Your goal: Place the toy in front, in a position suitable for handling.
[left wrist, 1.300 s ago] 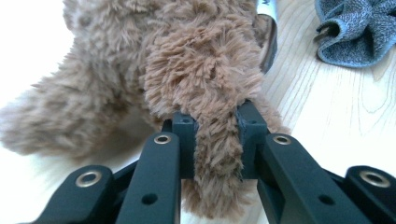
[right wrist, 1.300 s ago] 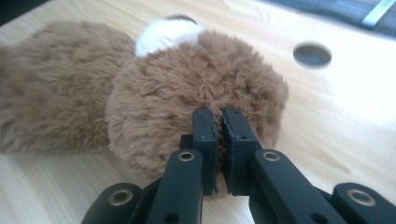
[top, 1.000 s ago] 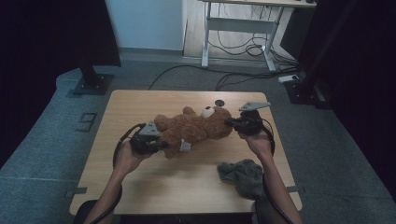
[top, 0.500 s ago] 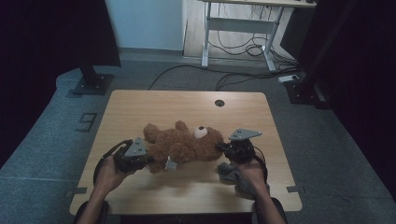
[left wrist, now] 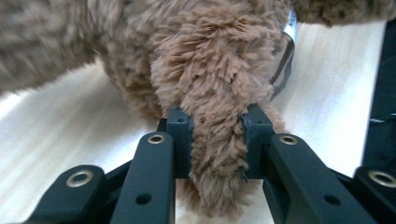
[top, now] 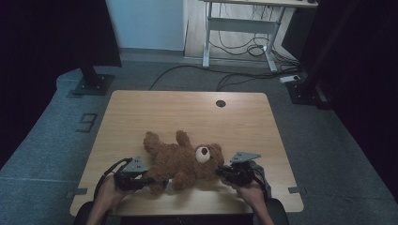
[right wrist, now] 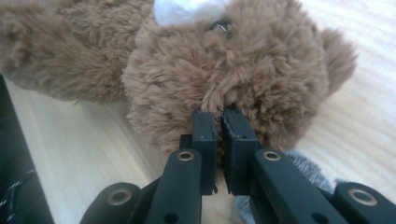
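Grippers pinch the brown plush teddy bear lying on the table: left gripper, jaws just easing apart, clamps a leg, right gripper probably ear fur.

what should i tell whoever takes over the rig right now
Left gripper: jaws around a limb of the teddy bear, pads on the fur; they have just been opening a little.
Right gripper: shut on the fur of the bear's head.
The bear lies on its back near the front edge of the wooden table, head toward the right gripper. A grey cloth lies under its head.
Done: bear brought down to the table.
Left: probably let go with both grippers and draw the hands back.
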Available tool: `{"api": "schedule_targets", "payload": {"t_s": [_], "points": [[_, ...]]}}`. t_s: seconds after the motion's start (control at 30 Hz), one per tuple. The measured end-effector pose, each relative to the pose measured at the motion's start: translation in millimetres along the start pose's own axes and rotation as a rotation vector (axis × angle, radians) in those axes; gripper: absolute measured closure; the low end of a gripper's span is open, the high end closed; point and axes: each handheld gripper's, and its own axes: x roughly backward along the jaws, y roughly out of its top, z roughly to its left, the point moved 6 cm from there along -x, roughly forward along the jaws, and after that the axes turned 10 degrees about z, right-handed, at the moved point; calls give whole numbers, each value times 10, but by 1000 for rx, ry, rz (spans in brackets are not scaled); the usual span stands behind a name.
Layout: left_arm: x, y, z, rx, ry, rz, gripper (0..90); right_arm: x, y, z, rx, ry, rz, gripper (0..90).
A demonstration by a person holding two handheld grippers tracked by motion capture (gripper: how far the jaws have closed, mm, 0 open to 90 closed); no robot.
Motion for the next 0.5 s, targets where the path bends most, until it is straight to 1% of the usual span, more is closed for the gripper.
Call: {"api": "schedule_targets", "payload": {"t_s": [0.1, 0.27, 0.33, 0.37, 0.4, 0.43, 0.47, 0.5], "points": [[-30, -32, -13, 15, -18, -12, 699, -3, -18, 1, 1, 8, 4, 838], [-42, -43, -12, 21, -20, -21, 690, 7, -18, 6, 7, 9, 3, 822], [-46, -51, -12, 26, -19, -30, 685, 37, -8, 8, 7, 8, 0, 785], [-50, -54, -16, 31, -18, -37, 683, 61, 2, 9, 7, 4, -3, 747], [-51, -58, -16, 34, -17, -42, 683, 61, 2, 9, 7, 4, -3, 747], [-54, -59, -19, 39, -16, -49, 679, 89, 14, 6, 7, 0, -1, 699], [-56, -61, -20, 42, -15, -53, 664, 164, 38, -14, 15, -27, 9, 589], [-58, -62, -20, 43, -15, -57, 664, 164, 38, -14, 15, -27, 9, 589]]}}
